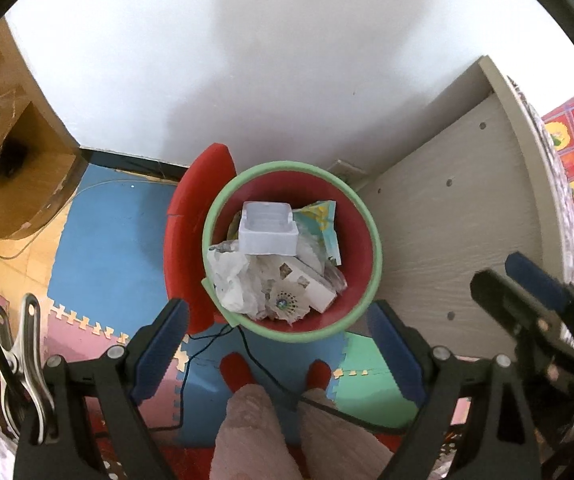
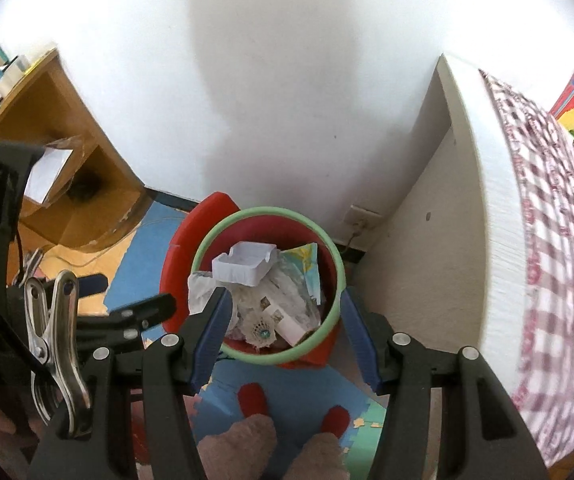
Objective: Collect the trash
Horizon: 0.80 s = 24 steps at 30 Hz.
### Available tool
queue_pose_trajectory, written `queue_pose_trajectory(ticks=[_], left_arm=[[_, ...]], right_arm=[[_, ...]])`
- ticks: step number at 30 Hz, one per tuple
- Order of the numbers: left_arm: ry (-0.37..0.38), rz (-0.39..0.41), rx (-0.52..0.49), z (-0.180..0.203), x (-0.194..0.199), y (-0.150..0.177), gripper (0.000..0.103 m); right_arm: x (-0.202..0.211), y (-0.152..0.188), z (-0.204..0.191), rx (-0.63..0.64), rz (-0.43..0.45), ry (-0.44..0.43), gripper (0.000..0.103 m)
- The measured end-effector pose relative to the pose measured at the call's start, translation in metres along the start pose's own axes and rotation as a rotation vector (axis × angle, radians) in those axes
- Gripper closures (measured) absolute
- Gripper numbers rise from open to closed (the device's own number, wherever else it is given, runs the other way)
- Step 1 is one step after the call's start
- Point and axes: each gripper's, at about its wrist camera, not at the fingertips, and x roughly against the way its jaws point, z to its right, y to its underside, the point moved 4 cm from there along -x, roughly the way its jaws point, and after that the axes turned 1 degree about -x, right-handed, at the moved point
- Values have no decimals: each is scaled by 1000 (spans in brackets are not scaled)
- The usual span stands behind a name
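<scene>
A red bin with a green rim [image 1: 287,167] stands on the floor by the wall, full of trash: a white foam tray [image 1: 267,228], crumpled clear plastic [image 1: 229,276], a colourful wrapper [image 1: 321,220] and a small white box [image 1: 309,286]. My left gripper [image 1: 279,320] hangs above the bin's near edge, open, with nothing between its blue pads. My right gripper [image 2: 285,320] is also open and empty over the same bin [image 2: 267,211]. It shows at the right of the left wrist view [image 1: 503,276]. The left gripper [image 2: 131,292] shows at the left of the right wrist view.
A red lid [image 1: 199,216] leans behind the bin. A brown wooden shelf [image 2: 47,120] stands at the left and a pale cabinet side [image 1: 447,208] at the right. A person's red-socked feet [image 1: 239,372] stand on coloured foam mats [image 1: 107,240]. A thin cable [image 1: 191,356] crosses the mats.
</scene>
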Motion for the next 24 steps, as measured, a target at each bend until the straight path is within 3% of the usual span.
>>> queue_pose_trajectory(ticks=[24], left_arm=[[-58,-10,-40,23,12,13,11]], right_arm=[[13,17,19,-28,-6,10,45]])
